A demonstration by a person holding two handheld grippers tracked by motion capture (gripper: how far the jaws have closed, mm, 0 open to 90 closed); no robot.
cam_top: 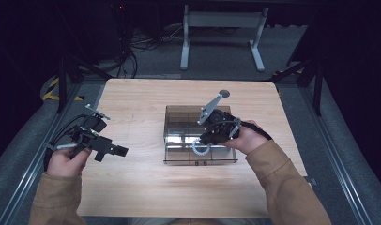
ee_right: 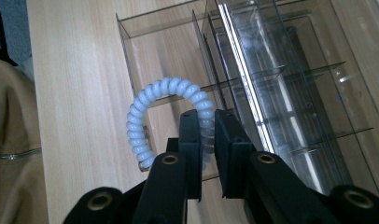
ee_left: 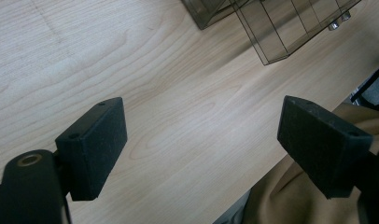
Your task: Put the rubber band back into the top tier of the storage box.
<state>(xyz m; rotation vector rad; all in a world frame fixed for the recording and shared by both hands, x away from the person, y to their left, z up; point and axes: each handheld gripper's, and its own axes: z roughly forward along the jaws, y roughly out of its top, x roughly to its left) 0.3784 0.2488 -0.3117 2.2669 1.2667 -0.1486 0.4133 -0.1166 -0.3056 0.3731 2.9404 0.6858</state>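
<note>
A smoky clear plastic organizer box (cam_top: 171, 136) with divided compartments sits mid-table, its drawer pulled out toward the near edge. My right gripper (cam_top: 208, 138) reaches down over the drawer, shut on a pale blue coiled hair tie (cam_top: 199, 148). In the right gripper view the hair tie (ee_right: 150, 104) curls left from the jaws of the right gripper (ee_right: 207, 122), hanging above an open drawer compartment (ee_right: 145, 60). My left gripper (cam_top: 119, 151) hovers over the table's left side, open and holding nothing. In the left gripper view, the left gripper (ee_left: 201, 140) has its pads (ee_left: 96, 140) wide apart above bare wood.
The wooden table (cam_top: 132, 187) has free room left of and in front of the box. A small grey disc (cam_top: 224, 93) lies behind the box near the far edge. Tan sleeves (cam_top: 282, 183) come in from below. Beyond the table stand a white frame and cables.
</note>
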